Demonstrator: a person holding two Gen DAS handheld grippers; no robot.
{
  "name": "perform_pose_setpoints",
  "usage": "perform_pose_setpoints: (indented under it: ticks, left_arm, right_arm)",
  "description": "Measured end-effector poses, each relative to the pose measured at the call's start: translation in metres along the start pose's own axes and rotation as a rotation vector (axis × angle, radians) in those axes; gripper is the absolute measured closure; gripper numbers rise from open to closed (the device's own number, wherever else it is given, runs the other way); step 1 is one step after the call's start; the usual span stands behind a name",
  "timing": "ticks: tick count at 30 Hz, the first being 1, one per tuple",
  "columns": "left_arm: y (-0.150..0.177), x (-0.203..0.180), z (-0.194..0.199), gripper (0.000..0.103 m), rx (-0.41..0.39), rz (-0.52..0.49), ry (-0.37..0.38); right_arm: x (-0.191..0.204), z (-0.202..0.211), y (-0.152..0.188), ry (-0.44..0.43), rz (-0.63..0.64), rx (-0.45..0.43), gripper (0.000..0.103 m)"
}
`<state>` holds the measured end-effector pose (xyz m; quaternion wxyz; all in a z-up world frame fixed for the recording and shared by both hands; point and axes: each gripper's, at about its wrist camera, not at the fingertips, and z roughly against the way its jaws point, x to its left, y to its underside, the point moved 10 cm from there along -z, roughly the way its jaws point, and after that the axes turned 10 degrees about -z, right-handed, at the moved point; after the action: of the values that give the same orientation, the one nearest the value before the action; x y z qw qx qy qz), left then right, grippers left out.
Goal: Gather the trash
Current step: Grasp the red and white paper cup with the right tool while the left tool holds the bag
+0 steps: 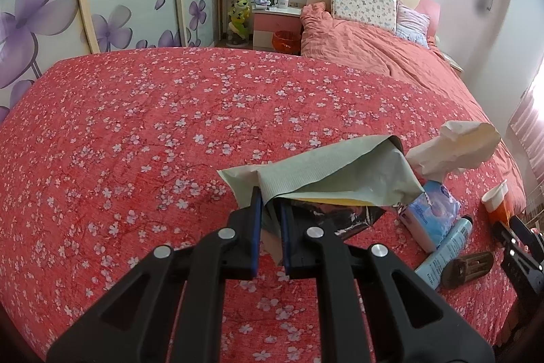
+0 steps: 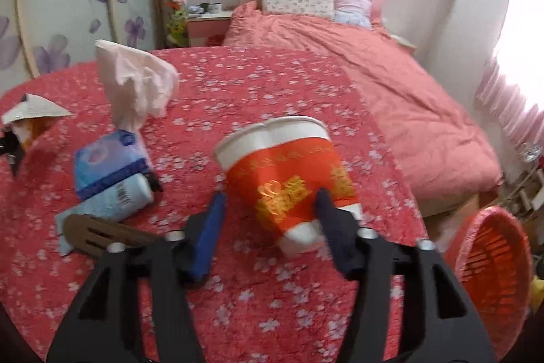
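1. Across the foreground, the table under its red blossom-print cloth carries everything; the pink bed lies beyond it.
2. Off the table's right edge stands the orange basket, tilted in the right wrist view.
3. Left gripper: jaws pressed onto the edge of a crumpled green-and-silver wrapper, which hangs over the cloth.
4. Right gripper: jaws spread wide around a red paper cup, tipped on its side, one finger against its wall, the other apart.
5. Between the two grippers, a blue tissue pack sprouts a white tissue, touching a pale blue tube and just beside a brown comb.
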<state>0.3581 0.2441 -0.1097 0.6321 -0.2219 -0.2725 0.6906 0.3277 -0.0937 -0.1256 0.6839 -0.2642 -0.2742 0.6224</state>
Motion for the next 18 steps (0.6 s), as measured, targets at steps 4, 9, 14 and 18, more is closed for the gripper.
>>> perform_pose_setpoints:
  ticks: [4,9,14,18]
  left_arm:
    - [0.002,0.000,0.003,0.092,-0.002,0.002,0.002]
    - [0.001,-0.001,0.015,0.092,-0.016,0.002,0.003]
    - [-0.002,-0.009,0.034,0.092,-0.037,-0.001,0.011]
    - [-0.002,-0.020,0.052,0.092,-0.055,-0.011,0.022]
  right_arm:
    - [-0.019,0.011,-0.006,-0.074,-0.116,0.001,0.080]
    - [-0.036,0.034,-0.013,-0.173,-0.238,-0.014,0.094]
    - [-0.040,0.049,-0.011,-0.230,-0.286,-0.033,0.095]
    - [-0.044,0.065,-0.014,-0.267,-0.303,-0.062,0.095]
